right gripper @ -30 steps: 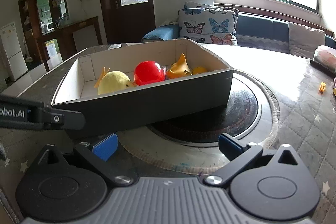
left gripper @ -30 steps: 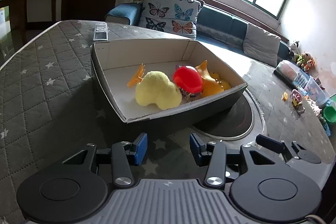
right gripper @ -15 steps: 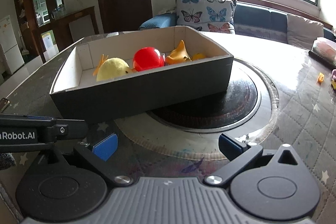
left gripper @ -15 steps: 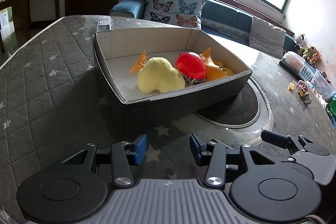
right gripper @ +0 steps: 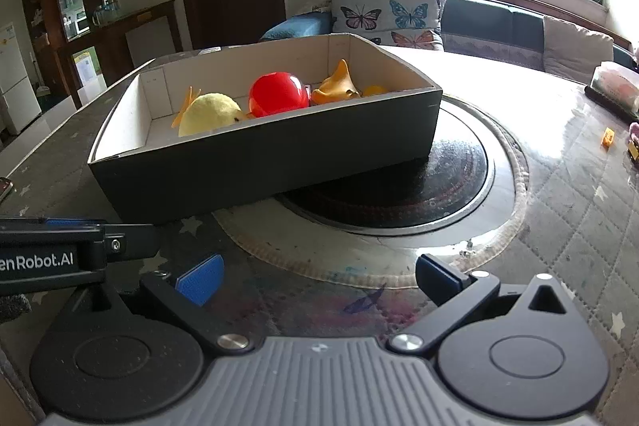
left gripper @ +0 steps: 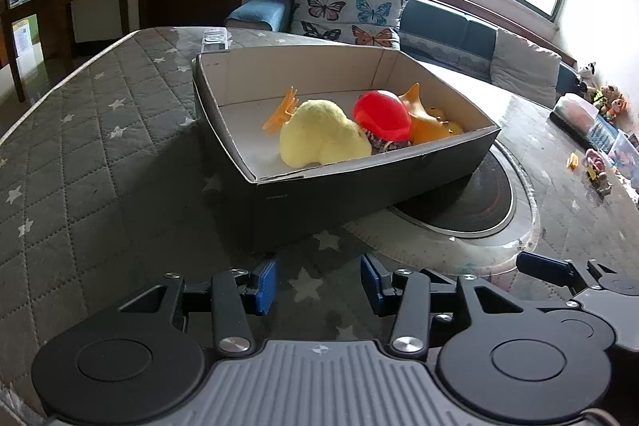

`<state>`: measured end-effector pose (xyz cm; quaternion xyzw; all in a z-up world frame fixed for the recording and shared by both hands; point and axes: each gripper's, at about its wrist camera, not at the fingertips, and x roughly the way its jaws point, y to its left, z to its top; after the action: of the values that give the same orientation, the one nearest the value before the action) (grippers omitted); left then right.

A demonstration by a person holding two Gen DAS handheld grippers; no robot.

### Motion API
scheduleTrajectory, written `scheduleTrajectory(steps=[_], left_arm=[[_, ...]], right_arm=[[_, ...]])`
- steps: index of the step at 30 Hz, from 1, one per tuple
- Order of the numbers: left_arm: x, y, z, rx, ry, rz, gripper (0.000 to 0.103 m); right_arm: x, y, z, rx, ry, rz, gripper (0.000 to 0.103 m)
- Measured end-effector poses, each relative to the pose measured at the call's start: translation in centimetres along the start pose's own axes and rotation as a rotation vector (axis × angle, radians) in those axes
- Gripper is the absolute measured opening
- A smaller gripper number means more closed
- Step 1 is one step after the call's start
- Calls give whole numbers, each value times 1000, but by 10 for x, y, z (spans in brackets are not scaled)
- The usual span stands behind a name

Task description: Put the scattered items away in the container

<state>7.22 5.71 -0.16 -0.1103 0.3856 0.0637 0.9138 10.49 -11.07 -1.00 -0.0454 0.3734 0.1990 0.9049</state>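
Your left gripper [left gripper: 318, 281] and right gripper [right gripper: 319, 280] both stood with jaws apart and empty, low over the quilted table cover [left gripper: 100, 162]. The cardboard box [left gripper: 359, 182] sat just ahead, partly over the round cooktop [right gripper: 439, 182], holding the yellow plush toy [left gripper: 319, 136], red ball [left gripper: 381, 114] and orange duck [left gripper: 427, 124].

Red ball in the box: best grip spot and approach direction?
Probably from above, across the red ball at its widest, fingers closing front to back. The yellow plush presses against its left and the orange toy its right; the box wall blocks any side approach, and only the top dome is exposed.
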Motion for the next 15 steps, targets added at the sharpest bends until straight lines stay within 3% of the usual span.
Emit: scheduleTrajectory(steps=[15], left_arm=[[3,-3,0,-5,4,42,47]], right_arm=[[4,-5,0,2,21,-18,103]])
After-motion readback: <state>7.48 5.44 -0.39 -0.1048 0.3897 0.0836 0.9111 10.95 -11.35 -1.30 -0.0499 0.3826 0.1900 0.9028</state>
